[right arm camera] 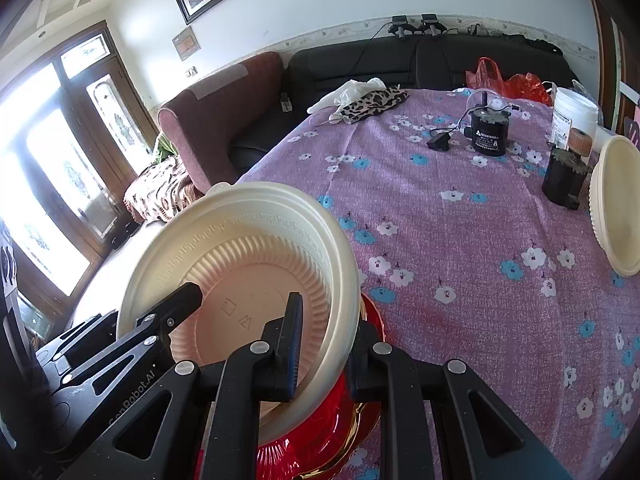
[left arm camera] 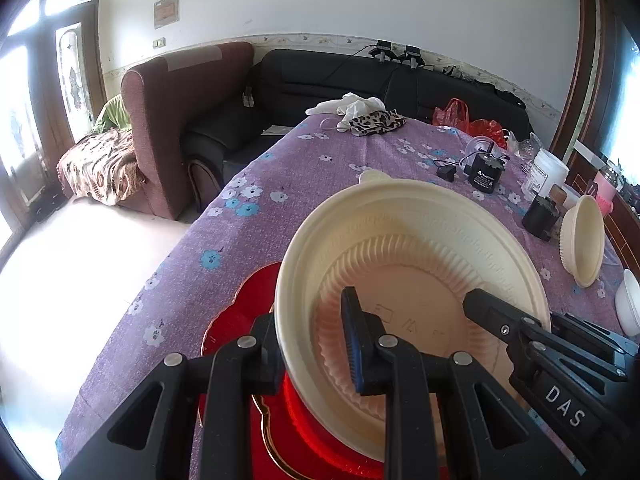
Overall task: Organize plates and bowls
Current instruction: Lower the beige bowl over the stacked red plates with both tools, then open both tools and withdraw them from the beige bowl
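Observation:
A cream ribbed plate (left arm camera: pixel 416 240) (right arm camera: pixel 256 240) hangs tilted just above a red plate with a gold rim (left arm camera: pixel 236 320) (right arm camera: pixel 332 420), which lies on the table's near edge. My left gripper (left arm camera: pixel 310 332) (right arm camera: pixel 188 294) is shut on the cream plate's left rim. My right gripper (right arm camera: pixel 330 320) (left arm camera: pixel 480 304) is shut on its right rim, so both hold it from opposite sides. A cream bowl (left arm camera: pixel 582 236) (right arm camera: pixel 616 208) stands tilted at the right. Beside it in the left wrist view sits a small white bowl (left arm camera: pixel 628 304).
The table wears a purple flowered cloth (left arm camera: pixel 280 200) (right arm camera: pixel 460 260). On it are two black cylinders (right arm camera: pixel 488 136) (right arm camera: pixel 564 180), a white jar (right arm camera: pixel 574 116), red bags (right arm camera: pixel 520 84), and a leopard pouch (right arm camera: pixel 372 104) with white gloves. Sofas stand beyond the far edge.

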A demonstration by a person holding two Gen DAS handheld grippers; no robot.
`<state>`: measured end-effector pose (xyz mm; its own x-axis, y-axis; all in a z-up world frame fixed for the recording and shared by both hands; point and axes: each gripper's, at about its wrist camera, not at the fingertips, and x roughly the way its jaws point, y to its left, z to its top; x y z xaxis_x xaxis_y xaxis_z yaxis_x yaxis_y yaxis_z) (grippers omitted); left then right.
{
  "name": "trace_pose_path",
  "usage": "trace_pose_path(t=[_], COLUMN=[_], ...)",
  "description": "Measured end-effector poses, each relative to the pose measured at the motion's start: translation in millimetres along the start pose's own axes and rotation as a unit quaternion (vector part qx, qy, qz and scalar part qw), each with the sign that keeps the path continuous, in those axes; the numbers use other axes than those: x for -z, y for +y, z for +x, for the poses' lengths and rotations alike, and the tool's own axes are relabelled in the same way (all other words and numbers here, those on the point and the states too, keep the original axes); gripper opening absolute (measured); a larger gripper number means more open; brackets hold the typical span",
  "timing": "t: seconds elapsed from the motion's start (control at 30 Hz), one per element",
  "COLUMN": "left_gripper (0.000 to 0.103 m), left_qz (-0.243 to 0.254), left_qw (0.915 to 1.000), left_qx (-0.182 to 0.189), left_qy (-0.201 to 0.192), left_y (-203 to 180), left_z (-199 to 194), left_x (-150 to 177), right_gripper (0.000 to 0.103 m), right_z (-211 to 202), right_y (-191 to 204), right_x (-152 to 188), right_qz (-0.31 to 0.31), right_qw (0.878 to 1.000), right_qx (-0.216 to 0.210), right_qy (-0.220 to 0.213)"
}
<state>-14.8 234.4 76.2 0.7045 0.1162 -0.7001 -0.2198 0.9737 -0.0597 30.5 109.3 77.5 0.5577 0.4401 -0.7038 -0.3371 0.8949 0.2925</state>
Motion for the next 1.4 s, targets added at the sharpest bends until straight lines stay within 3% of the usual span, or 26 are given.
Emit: trace_pose_path(t=[0.53,0.67,0.7,0.77,0.83,1.13,1.4], left_gripper=[0.022,0.026,0.027,0.042,0.049,0.07,0.078], left_qz=[0.01,0.011,0.011,0.01,0.009,-0.009,-0.023], left_qw=[0.9996,0.9995,0.9995,0.9994,0.9991,0.9982,0.9978], left_qx=[-0.026,-0.026,-0.025,-0.027,-0.031,-0.032,-0.036], left_qy=[-0.012,-0.014,-0.014,-0.018,-0.027,-0.05,-0.05], left_y=[1,1,1,2,2,14,23], left_z=[-11,-13,-14,-17,-22,-42,-54], left_x=[8,8,8,8,7,5,10], right_gripper=[0.022,0.022,0.022,0.022,0.022,0.025,0.053], right_z=[6,7,7,7,5,-1,-25], right_y=[5,6,6,7,8,3,3], right_x=[7,10,10,10,11,10,9], right_qz=[-0.009,-0.009,-0.009,-0.011,-0.012,0.004,0.009], right_qw=[1.0,1.0,1.0,1.0,1.0,1.0,0.999], right_qx=[0.006,0.006,0.006,0.008,0.009,0.003,0.003], right_qy=[0.004,0.006,0.006,0.004,-0.001,-0.01,-0.04])
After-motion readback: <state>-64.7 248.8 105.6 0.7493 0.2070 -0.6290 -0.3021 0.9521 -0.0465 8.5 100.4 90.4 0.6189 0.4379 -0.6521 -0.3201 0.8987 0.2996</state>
